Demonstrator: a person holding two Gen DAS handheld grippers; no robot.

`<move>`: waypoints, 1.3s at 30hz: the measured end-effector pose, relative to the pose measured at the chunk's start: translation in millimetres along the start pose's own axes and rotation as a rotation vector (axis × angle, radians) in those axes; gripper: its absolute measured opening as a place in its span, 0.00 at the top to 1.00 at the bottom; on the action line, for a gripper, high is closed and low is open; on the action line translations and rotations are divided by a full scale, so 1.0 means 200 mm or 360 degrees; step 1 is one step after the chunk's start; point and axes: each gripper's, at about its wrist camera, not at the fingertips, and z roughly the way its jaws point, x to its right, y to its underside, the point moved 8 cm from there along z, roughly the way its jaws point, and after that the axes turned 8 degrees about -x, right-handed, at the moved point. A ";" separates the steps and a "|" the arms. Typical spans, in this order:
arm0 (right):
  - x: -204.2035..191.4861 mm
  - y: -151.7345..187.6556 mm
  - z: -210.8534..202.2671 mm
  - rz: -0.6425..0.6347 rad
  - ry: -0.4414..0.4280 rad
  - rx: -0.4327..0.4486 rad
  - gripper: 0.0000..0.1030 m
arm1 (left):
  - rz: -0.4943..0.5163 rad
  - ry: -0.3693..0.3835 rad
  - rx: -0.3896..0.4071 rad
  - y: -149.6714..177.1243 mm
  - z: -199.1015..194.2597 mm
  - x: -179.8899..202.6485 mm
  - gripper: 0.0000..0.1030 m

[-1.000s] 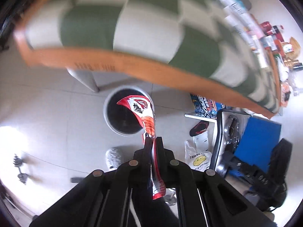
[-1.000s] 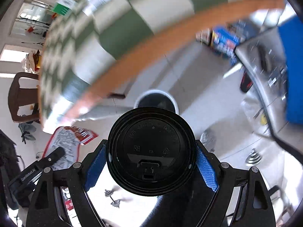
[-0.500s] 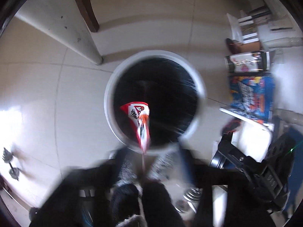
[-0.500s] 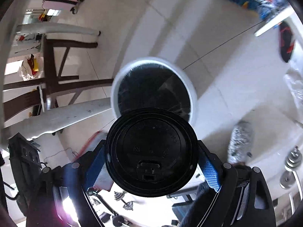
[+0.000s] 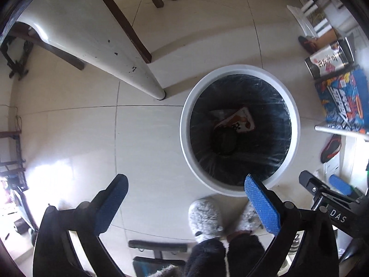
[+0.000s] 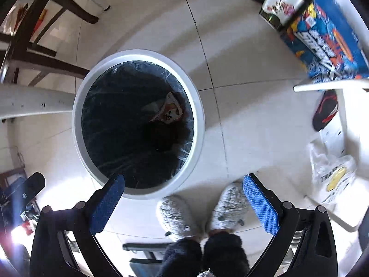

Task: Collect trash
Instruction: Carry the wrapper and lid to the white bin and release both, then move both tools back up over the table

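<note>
Floor: pale glossy tiles with thin dark joints, a bright glare patch at the left.
Table leg: white, tapering down to the tiles.
Chair legs: dark wood, behind the white leg.
Slippers: a fluffy grey pair, side by side on the tiles.
Blue printed box: lies at the right edge, under a white shelf board.
Sandal: black with red trim, below that board.
Plastic bag: white with a yellow print, on the floor at the right.
</note>
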 end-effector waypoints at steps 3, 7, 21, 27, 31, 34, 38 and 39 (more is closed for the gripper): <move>-0.01 0.03 -0.06 -0.0036 0.0049 0.0024 0.00 | 0.0002 0.0002 0.0005 0.03 -0.04 0.02 0.00; 0.00 0.08 -0.20 -0.0066 0.0059 0.0060 0.00 | 0.0005 0.0025 0.0021 0.08 -0.11 0.02 0.00; -0.04 0.33 -0.79 -0.0103 0.0028 0.0190 0.00 | -0.0027 0.0100 0.0028 0.36 -0.59 0.01 0.00; -0.04 0.48 -1.14 -0.0109 0.0011 0.0235 0.00 | -0.0005 0.0108 0.0076 0.47 -0.93 -0.01 0.00; -0.05 0.58 -1.40 -0.0108 -0.0020 0.0266 0.00 | 0.0009 0.0116 0.0126 0.53 -1.17 -0.02 0.00; -0.07 0.63 -1.58 -0.0107 -0.0043 0.0285 0.00 | 0.0015 0.0122 0.0167 0.56 -1.35 -0.02 0.00; -0.11 0.69 -1.87 -0.0093 -0.0096 0.0313 0.00 | 0.0020 0.0135 0.0246 0.56 -1.61 -0.02 0.00; -0.11 0.70 -1.95 -0.0086 -0.0117 0.0321 0.00 | 0.0018 0.0142 0.0273 0.54 -1.68 -0.02 0.00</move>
